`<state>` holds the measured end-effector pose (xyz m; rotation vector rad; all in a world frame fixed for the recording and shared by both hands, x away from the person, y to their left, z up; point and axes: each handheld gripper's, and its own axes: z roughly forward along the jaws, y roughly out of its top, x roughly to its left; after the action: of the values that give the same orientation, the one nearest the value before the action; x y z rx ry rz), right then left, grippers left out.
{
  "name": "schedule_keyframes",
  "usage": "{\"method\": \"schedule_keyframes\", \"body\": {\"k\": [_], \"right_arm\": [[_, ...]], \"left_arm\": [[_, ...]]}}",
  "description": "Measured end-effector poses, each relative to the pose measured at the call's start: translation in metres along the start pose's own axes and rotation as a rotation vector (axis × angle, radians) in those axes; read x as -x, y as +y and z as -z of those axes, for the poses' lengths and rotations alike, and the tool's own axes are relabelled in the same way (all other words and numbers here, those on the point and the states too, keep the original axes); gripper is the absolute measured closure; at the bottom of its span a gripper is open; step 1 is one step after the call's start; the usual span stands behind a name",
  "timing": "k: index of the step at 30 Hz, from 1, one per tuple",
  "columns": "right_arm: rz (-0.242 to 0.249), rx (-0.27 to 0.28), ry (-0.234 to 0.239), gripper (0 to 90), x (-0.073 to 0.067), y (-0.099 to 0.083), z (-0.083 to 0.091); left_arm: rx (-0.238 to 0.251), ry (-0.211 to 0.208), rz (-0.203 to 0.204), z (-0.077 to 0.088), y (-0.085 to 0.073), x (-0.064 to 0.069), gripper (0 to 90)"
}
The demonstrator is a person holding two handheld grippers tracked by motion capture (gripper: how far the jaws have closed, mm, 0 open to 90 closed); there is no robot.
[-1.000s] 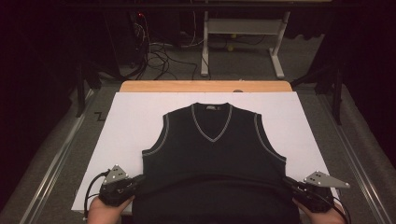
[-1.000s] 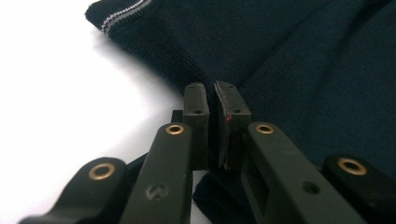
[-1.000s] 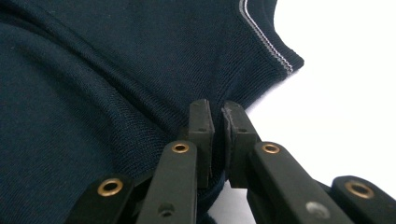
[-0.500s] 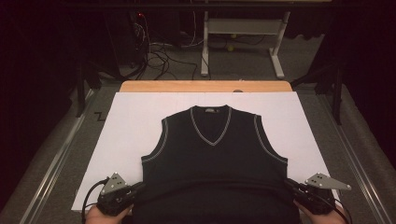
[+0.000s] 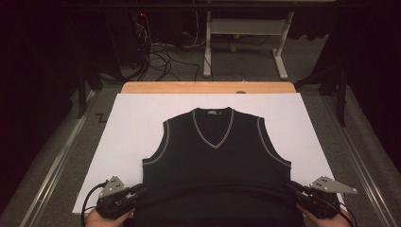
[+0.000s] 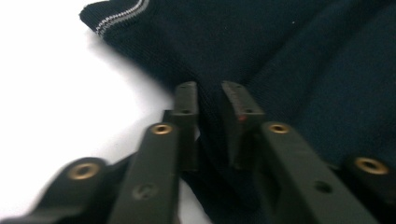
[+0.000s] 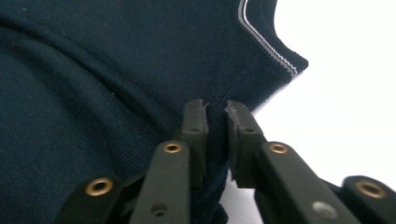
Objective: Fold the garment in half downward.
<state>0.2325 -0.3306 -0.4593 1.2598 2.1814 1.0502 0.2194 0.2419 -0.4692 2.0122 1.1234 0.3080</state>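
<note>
Dim workroom, grey carpet, one wooden bench with one white sheet (image 5: 132,137) over its top.

Left gripper (image 6: 209,100): black, two-jawed, at the near left corner of the sheet; also in the high view (image 5: 124,196). Its jaws have just been opening; a fold of knit lies in the gap between them, and the pads look parted from it. Right gripper (image 7: 215,114): same make, at the near right corner (image 5: 312,198). Its jaws have likewise just been opening, with a ridge of cloth in the gap, apparently released.

Held item: one dark navy knitted sleeveless V-neck vest with pale striped trim (image 5: 215,161), lying face up mid-sheet, neck toward the far edge, hem at the near edge. Compared with a second ago, the vest sits a little nearer the person and lies flatter. Judgement: the smoothing pull is finished and the hem corners are being let go, leaving the vest ready for folding.

Count: grippers, two; vests, one; sheets, one; benches, one.
</note>
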Motion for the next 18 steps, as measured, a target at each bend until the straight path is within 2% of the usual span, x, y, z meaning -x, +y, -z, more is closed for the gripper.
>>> {"method": "schedule_keyframes", "body": {"k": [2, 5, 7, 8, 14, 15, 16, 18], "right_arm": [[-0.004, 0.022, 0.000, 68.8, 0.000, 0.001, 0.001], [-0.011, 0.065, -0.013, 57.6, 0.001, 0.002, 0.003], [-0.039, 0.100, -0.013, 47.4, 0.004, 0.002, 0.003], [-0.039, 0.100, -0.013, 47.4, 0.004, 0.002, 0.003], [-0.050, 0.167, -0.025, 32.2, 0.008, 0.010, 0.000], [-0.050, 0.167, -0.025, 32.2, 0.008, 0.010, 0.000], [-0.054, 0.182, -0.017, 26.9, 0.010, 0.016, -0.006], [-0.058, 0.180, -0.016, 25.6, 0.011, 0.019, -0.007]], "left_arm": [[0.028, 0.035, 0.027, 0.002, 0.001, -0.003, 50.1], [0.098, 0.046, 0.072, 0.007, 0.000, -0.010, 45.0], [0.125, 0.056, 0.098, 0.007, 0.000, -0.016, 41.1], [0.125, 0.056, 0.098, 0.007, 0.000, -0.016, 40.5], [0.149, 0.052, 0.114, 0.004, 0.011, -0.027, 35.5], [0.155, 0.052, 0.112, 0.004, 0.015, -0.028, 35.5], [0.154, 0.048, 0.116, 0.003, 0.020, -0.030, 29.6], [0.164, 0.033, 0.121, 0.000, 0.031, -0.034, 27.4]]}}
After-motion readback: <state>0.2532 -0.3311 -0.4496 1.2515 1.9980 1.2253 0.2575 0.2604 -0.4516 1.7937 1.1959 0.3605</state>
